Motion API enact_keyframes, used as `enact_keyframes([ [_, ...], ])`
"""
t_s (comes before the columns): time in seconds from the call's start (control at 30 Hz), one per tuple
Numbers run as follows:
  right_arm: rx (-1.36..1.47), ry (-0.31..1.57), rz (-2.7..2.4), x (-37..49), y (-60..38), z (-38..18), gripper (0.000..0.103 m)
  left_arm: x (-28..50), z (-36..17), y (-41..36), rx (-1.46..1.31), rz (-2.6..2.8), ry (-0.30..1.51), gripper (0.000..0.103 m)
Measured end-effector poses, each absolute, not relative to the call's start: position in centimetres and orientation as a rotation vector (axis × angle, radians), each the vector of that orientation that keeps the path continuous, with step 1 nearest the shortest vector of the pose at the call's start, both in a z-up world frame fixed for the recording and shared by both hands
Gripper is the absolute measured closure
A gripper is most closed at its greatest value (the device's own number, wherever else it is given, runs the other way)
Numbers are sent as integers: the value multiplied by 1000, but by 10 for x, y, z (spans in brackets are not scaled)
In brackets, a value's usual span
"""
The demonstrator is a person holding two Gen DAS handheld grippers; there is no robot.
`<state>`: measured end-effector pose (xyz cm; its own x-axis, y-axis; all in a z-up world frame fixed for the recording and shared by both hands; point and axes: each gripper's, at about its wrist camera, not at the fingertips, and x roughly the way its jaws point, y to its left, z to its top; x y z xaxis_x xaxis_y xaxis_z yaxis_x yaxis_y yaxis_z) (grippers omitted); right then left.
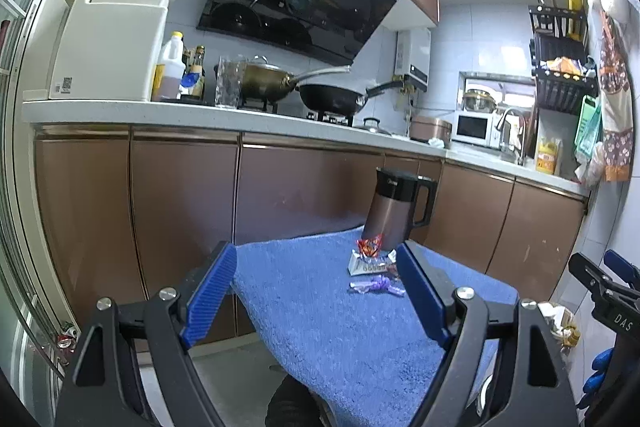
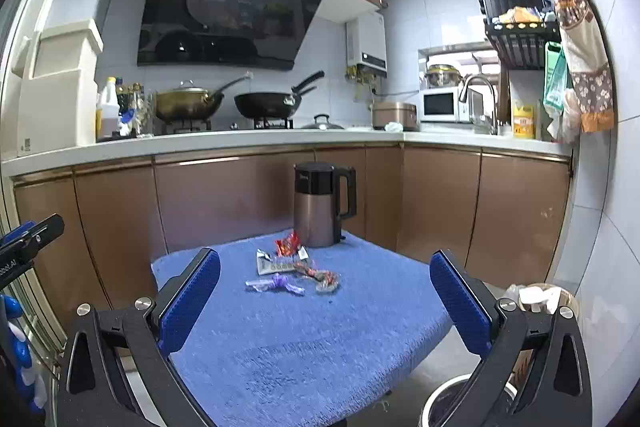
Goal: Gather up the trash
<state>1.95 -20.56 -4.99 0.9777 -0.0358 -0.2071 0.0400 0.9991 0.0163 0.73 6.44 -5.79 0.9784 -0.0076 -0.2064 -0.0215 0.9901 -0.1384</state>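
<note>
Both the left gripper (image 1: pixel 316 259) and right gripper (image 2: pixel 325 267) hang spread wide, holding nothing. Crinkled candy wrappers (image 2: pixel 294 269) sit on the blue towel-covered table (image 2: pixel 320 347), with a tall brown electric kettle (image 2: pixel 320 205) right behind them.

a home kitchen: range hood (image 2: pixel 228 15), pans on stove (image 2: pixel 268 105), microwave (image 2: pixel 442 105), sink tap (image 2: pixel 480 95).

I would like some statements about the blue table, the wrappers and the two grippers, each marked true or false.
1. The brown and black electric kettle stands upright on the blue towel-covered table. True.
2. The red crumpled wrapper lies right beside the kettle. True.
3. The left gripper is shut on the purple twisted wrapper. False: it is open, holding nothing.
4. The right gripper is open. True.
5. The white flat wrapper lies on the floor. False: it lies on the table.
</note>
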Motion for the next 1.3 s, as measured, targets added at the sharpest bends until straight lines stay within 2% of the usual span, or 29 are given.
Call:
enact_keyframes([
  [0.43,93,393,-79,73,-238,-98,0,77,-118,65,-107,-11,455,22],
  [0.97,157,671,-59,182,-276,-173,0,205,-174,9,-6,-300,745,22],
  [1.3,171,778,65,288,-280,-204,13,321,-190,-27,95,-417,789,22],
])
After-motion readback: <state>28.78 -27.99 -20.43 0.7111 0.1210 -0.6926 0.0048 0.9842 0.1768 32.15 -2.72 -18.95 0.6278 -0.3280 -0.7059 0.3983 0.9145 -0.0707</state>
